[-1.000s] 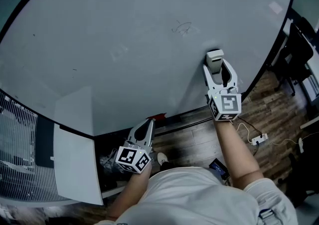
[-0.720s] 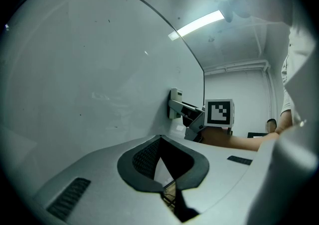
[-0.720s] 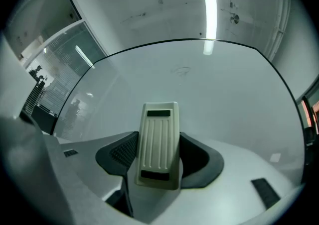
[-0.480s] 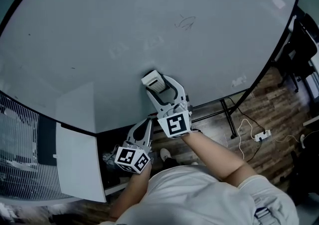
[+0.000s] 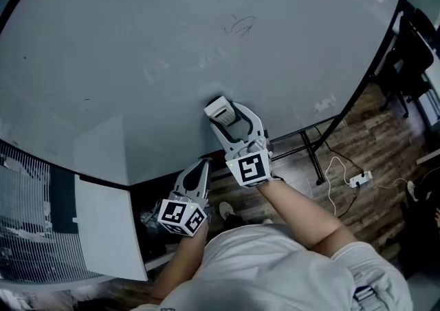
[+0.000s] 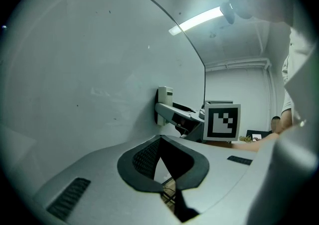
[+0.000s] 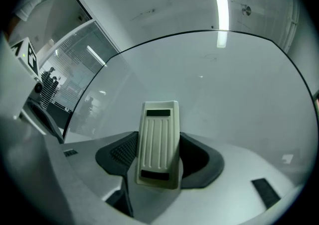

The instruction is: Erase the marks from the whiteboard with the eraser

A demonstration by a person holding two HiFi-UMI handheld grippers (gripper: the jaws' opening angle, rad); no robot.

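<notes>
Right gripper [image 5: 230,118] is mine for the wiping - jaws clenched on the eraser [image 5: 218,108], one on each long side, ribbed back facing my cam, tip poking out past the jaws. The eraser sits low-centre on the whiteboard [image 5: 137,14], just above the bottom edge, and from the left gripper view its felt face looks flat on the surface. The obvious target is the dark scribble [image 5: 239,25], well above and a bit right of where I am now. There are also faint smudges [image 5: 157,67] up-left and another pale patch [image 5: 324,104] off to the right, too light to say if they're ink or glare. Plan imo: slide up w/ the pad flat, not on an edge, steady pressure into the board, overlap passes across the scribble, then sweep the faint bits. Grip is narrow vs the eraser's length, so a hard push at an angle could twist it in the jaws - keep force square to the board. Left gripper [image 5: 201,166] hangs low below the board edge, jaws closed tip to tip w/ nothing between them, touching nothing; idle, fine to leave there.
</notes>
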